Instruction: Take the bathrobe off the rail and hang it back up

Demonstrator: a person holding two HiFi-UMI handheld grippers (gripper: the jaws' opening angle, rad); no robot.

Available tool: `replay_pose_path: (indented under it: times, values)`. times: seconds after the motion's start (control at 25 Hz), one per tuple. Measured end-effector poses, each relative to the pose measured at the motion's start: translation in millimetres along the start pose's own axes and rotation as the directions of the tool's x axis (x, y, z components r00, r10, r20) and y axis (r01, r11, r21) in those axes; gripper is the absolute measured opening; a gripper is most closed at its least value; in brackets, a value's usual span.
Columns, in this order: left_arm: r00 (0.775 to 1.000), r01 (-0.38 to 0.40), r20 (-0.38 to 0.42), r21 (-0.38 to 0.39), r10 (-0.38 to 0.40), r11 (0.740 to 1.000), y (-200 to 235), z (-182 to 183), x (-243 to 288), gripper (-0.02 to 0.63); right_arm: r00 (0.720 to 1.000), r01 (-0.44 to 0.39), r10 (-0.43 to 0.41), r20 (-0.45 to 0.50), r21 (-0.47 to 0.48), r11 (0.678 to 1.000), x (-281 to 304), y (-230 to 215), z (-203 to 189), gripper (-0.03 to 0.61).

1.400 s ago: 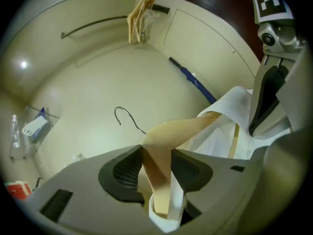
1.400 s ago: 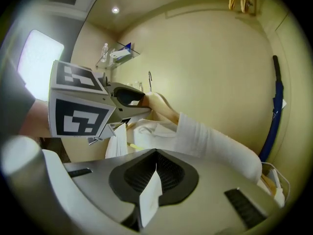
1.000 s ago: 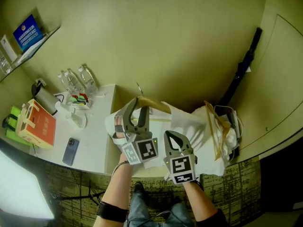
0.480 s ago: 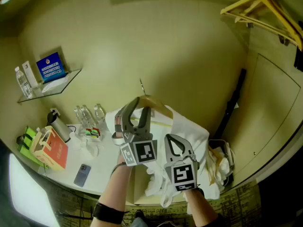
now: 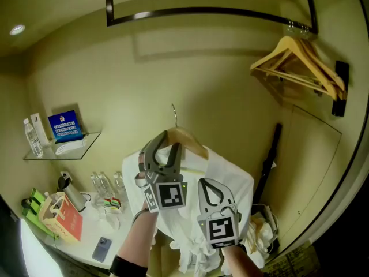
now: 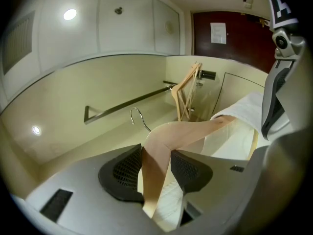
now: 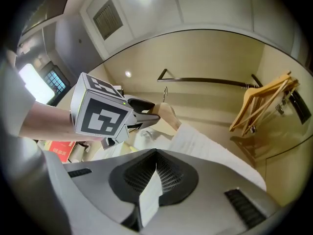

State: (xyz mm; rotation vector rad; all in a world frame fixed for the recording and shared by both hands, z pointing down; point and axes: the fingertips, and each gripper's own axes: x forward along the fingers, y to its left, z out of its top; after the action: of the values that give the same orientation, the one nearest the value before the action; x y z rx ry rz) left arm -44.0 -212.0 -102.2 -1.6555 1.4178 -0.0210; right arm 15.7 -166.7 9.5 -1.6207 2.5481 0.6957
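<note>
Higher: left tongs (image 6: pixel 156 166) tight on hanger (image 6: pixel 193 132)

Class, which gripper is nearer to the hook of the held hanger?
Left. The left gripper clamps the hanger at its shoulder, just below the hook. The right gripper is lower and further right, pinching the robe.

two hand-held grippers (image 5: pixel 168 140) (image 5: pixel 209 182); one bathrobe (image 5: pixel 230 178); one hanger (image 5: pixel 190 140) carrying it; one rail (image 5: pixel 202 10); one phone (image 5: pixel 102 249); one red box (image 5: pixel 63 224).
</note>
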Motion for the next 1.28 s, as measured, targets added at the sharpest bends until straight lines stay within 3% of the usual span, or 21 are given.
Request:
replay_pose_path:
  times: [0.48,0.76,0.92,1.28]
  values:
    - [0.982,0.046,0.188,-0.091,-0.028,0.995,65.6,94.7,81.6,0.189,0.981,0.144,-0.124,0.146,-0.141,0.979,30.8,-57.0,143.0,0.025]
    - [0.97,0.121,0.229,-0.137,-0.088,0.983,89.4,103.2,137.6,0.189,0.971,0.207,-0.173,0.167,-0.215,0.954,62.2,-78.7,185.3,0.025]
    - [0.963,0.117,0.257,-0.14,-0.078,0.983,109.2,127.9,162.2,0.189,0.961,0.242,-0.202,0.189,-0.221,0.945,79.6,-99.0,206.3,0.025]
    - [0.959,0.129,0.266,-0.117,-0.094,0.985,139.8,139.5,219.6,0.189,0.951,0.282,-0.236,0.2,-0.249,0.926,119.8,-133.2,236.5,0.025]
